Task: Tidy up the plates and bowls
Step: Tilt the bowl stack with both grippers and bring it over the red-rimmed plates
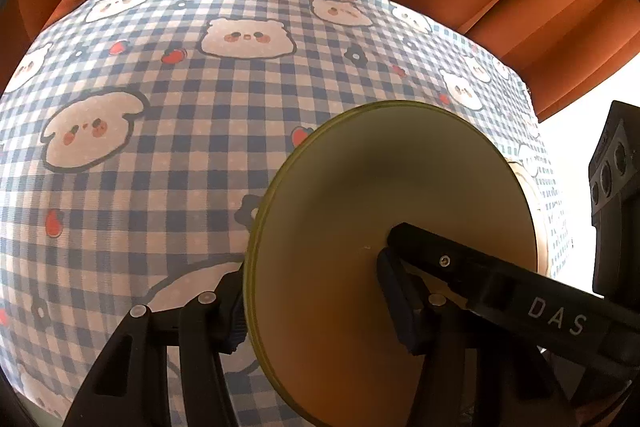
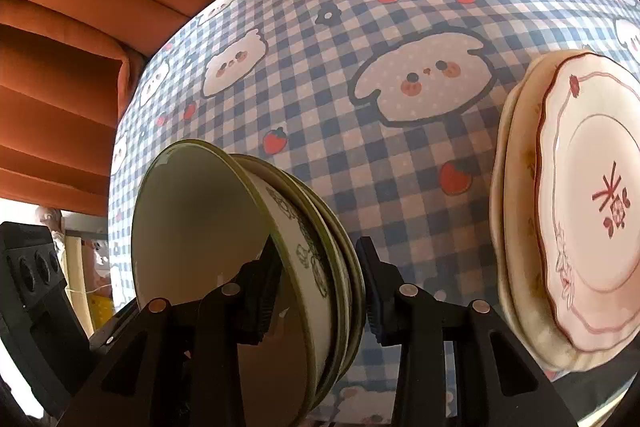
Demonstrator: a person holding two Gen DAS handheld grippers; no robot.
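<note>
Bowls [image 2: 312, 247] nested, plates [image 2: 568, 211] stacked beside. We judge sorting near done. Left gripper [image 1: 312, 291] and right gripper [image 2: 316, 291] both clamp the bowl rim.

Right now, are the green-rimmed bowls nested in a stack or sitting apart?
Nested. The green-rimmed bowls sit one inside another, rims layered closely; the right gripper straddles those rims.

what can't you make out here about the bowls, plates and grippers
- Green bowl stack, right wrist view: exact count unclear; rims overlap and the bottom edge cuts them off.
- Pink plates, right wrist view: right side cut off; those below the top one are hidden.
- Right gripper: its far pad's contact is unclear.
- Left gripper, left wrist view: the bowl wall hides its outer pad's contact.
</note>
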